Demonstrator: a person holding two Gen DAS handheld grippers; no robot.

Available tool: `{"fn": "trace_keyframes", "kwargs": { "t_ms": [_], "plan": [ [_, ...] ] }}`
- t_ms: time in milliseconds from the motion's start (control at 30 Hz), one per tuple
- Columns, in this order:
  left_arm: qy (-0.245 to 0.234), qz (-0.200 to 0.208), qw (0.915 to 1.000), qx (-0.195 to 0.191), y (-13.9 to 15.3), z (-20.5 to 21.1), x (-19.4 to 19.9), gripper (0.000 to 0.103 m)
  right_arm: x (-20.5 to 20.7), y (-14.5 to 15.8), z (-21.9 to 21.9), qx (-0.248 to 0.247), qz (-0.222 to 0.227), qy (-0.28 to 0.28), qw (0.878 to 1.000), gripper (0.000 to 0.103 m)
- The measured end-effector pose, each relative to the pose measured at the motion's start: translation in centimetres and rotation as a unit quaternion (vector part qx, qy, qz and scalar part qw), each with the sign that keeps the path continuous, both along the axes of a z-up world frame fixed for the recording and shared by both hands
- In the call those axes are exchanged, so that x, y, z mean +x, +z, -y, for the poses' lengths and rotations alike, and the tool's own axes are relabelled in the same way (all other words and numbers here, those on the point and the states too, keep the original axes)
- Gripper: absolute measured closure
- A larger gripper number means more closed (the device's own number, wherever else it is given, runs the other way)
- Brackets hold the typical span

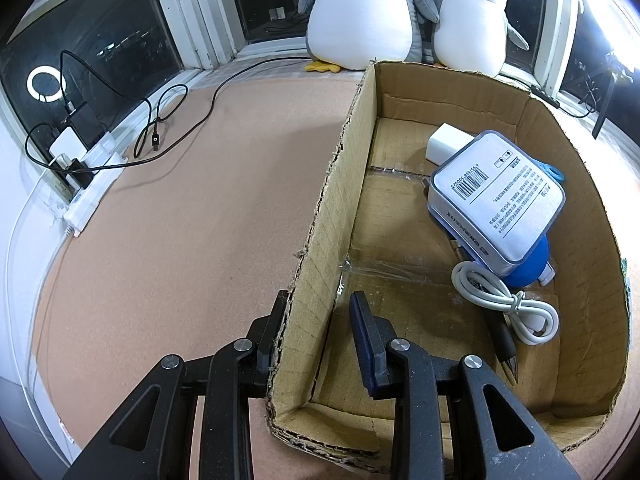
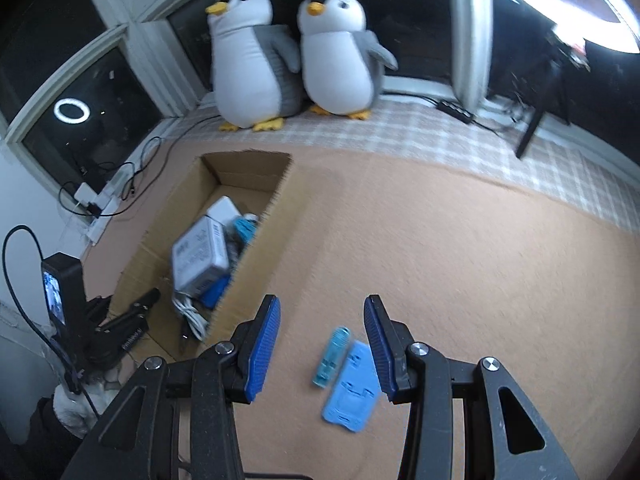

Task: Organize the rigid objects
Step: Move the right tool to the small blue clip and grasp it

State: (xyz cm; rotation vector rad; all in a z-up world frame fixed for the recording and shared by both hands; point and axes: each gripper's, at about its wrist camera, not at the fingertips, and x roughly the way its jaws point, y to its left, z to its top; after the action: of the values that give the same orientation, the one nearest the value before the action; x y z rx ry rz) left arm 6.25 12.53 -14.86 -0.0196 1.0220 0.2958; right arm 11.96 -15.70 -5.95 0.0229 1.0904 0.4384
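A cardboard box (image 1: 328, 216) stands on the tan mat. It holds a grey-white case with a barcode (image 1: 496, 196), a white charger (image 1: 444, 142), a blue bulb (image 1: 528, 264), a coiled white cable (image 1: 504, 300) and a dark pen-like tool (image 1: 500, 336). My left gripper (image 1: 319, 298) straddles the box's left wall near the front corner, shut on it. In the right wrist view my right gripper (image 2: 322, 304) hangs open above the mat, right of the box (image 2: 264, 240). Under it, untouched, lie a clear blue stick (image 2: 331, 356) and a flat blue plastic piece (image 2: 354, 392).
Two plush penguins (image 2: 256, 64) sit on a plaid cloth at the back. A white power strip (image 1: 90, 184) with plugs and black cables (image 1: 160, 132) lies along the left window ledge. A dark stand (image 2: 536, 120) and a bright ring light are at the far right.
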Motion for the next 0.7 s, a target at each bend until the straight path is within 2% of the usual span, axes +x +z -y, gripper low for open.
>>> {"fn": "trace_keyframes", "kwargs": {
  "t_ms": [233,700],
  "plan": [
    [-0.001,0.001,1.0000,0.000,0.0,0.0,0.0,0.071,-0.9,-3.5,1.3,0.009,-0.050,-0.018,0.999,0.063],
    [-0.001,0.002,1.0000,-0.005,-0.1,-0.1,0.0,0.071,-1.2,-7.7,-1.0,0.010,-0.091,-0.015,0.996,0.064]
  ]
}}
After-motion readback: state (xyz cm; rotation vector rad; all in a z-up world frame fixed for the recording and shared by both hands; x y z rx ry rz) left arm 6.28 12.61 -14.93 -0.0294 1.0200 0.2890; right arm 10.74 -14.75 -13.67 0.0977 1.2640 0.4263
